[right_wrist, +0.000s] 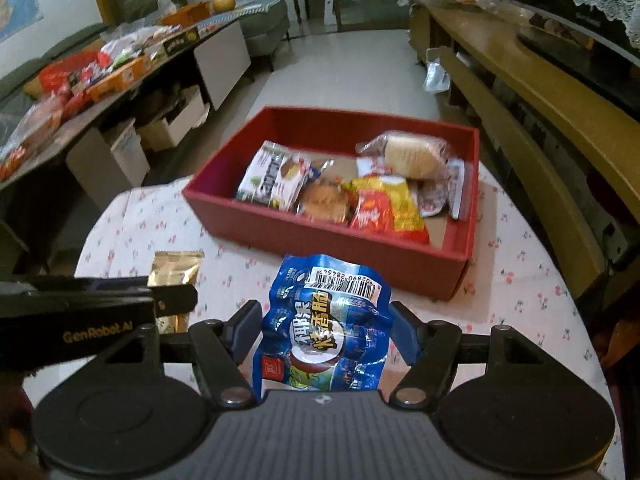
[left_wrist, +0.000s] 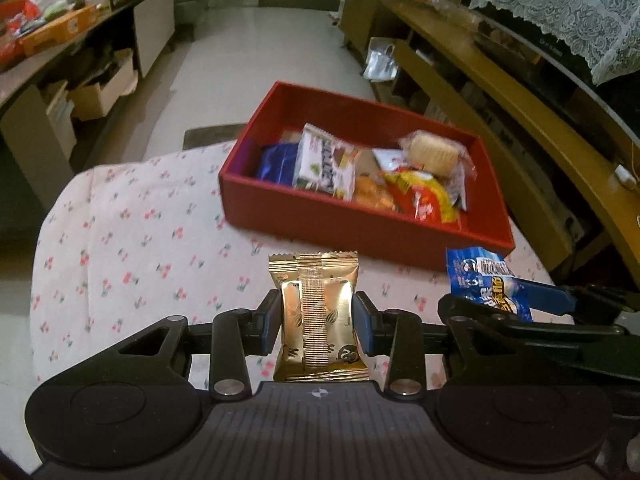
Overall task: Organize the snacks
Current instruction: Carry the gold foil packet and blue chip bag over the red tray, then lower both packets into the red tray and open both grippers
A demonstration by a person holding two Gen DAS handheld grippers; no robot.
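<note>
The box sits on the table, snack packets inside, beyond both held packets.

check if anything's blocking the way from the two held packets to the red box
Nothing visible does. The gold packet in the left gripper and blue packet in the right gripper face only bare tablecloth before the red box.

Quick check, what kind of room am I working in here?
Likely a home living room: a round table under a cherry-print cloth, a wooden TV cabinet with a lace cover, and a cluttered side table.

Left gripper and right gripper side by side (jaws clamped, each gripping something).
</note>
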